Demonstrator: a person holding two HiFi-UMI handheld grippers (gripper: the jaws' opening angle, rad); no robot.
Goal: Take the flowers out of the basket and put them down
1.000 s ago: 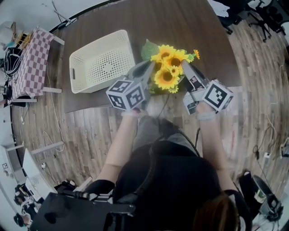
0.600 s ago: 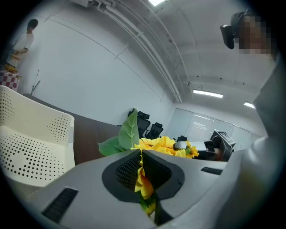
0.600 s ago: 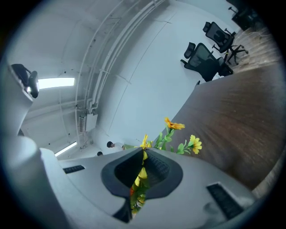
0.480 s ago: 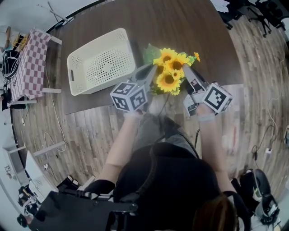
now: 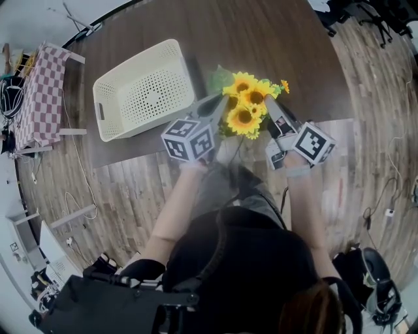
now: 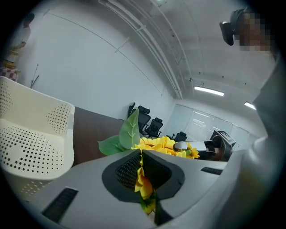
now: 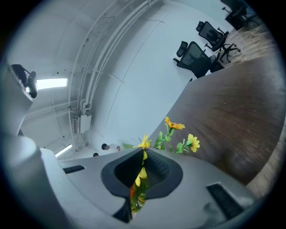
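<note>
A bunch of yellow sunflowers [image 5: 247,104] with green leaves hangs above the dark brown table [image 5: 274,39], to the right of the cream perforated basket [image 5: 144,88]. The basket has nothing in it. My left gripper [image 5: 219,106] holds the bunch from the left and my right gripper [image 5: 269,103] from the right. In the left gripper view the jaws [image 6: 142,156] are shut on yellow petals and a leaf [image 6: 144,185], with the blooms [image 6: 161,144] beyond and the basket [image 6: 31,138] at left. In the right gripper view the jaws [image 7: 143,156] are shut on petals and stems [image 7: 139,183].
The table's near edge [image 5: 130,155] runs just in front of the person's arms. A small table with a checked cloth [image 5: 39,91] stands on the wooden floor at the left. Office chairs [image 5: 385,19] stand at the upper right. Cables lie on the floor.
Both grippers and the bunch keep almost the same place. The view has drifted slightly, so the basket sits a little further left in it.
</note>
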